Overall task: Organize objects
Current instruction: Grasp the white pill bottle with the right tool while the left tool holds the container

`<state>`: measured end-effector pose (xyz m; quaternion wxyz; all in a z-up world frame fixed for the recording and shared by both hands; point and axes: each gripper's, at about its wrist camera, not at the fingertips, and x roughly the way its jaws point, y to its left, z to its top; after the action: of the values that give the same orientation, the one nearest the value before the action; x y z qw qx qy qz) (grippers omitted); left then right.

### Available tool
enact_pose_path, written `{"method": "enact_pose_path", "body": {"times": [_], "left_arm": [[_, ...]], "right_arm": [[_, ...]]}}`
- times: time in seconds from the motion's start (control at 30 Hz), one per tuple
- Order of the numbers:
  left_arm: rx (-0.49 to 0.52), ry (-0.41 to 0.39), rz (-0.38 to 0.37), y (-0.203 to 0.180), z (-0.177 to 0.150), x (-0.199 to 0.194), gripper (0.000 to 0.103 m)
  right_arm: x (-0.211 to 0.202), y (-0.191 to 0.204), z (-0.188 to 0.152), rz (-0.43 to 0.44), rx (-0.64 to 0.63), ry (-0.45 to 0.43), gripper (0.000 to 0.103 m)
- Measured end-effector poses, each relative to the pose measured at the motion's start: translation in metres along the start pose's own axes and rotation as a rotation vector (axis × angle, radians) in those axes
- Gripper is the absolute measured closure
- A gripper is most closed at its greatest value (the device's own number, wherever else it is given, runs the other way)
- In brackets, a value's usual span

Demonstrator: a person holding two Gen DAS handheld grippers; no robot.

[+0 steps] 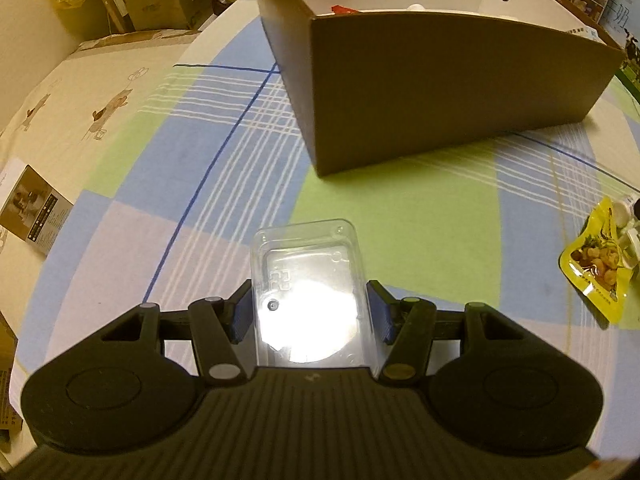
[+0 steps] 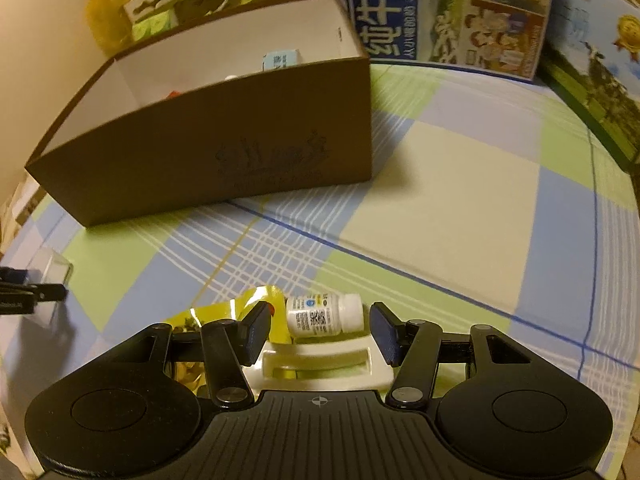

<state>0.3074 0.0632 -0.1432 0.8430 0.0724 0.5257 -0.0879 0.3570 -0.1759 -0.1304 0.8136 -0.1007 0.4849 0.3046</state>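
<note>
Between the left gripper point(image 1: 311, 316) pads a clear plastic case point(image 1: 308, 280) was clamped for boxing; the right gripper point(image 2: 320, 330) was spread open around a white pill bottle point(image 2: 323, 315)

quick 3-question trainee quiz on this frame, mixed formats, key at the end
1. True or false: the left gripper is closed on the clear plastic clamshell case.
2. Which thing lies between the right gripper fingers? A) small white pill bottle B) blue milk carton C) yellow snack pouch
3. Fill in: sorted items go into the open brown cardboard ___.

Key: 1 true. 2 A; the bottle lies on its side, with the jaws open around it, not touching. 3 box.
</note>
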Motion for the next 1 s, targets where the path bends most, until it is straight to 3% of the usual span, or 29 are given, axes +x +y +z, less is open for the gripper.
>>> {"method": "enact_pose_path", "body": {"times": [0.3,0.43,0.53,1.0], "left_arm": [[-0.003,0.002,-0.003,0.002,0.001,0.003,0.048],[-0.004,0.002,-0.003,0.001,0.001,0.003,0.047],[-0.002,0.001,-0.002,0.001,0.001,0.003,0.047],[0.029,0.005,-0.001,0.001,0.012,0.011,0.038]], "right_arm": [[0.017,0.002,0.005,-0.002,-0.035,0.037,0.050],[0.022,0.003,0.006,-0.013,-0.041,0.042,0.059],[0.022,0.001,0.007,-0.024,-0.038,0.029,0.059],[0.008,-0.046,-0.004,-0.127,0.093,0.011,0.059]]}}
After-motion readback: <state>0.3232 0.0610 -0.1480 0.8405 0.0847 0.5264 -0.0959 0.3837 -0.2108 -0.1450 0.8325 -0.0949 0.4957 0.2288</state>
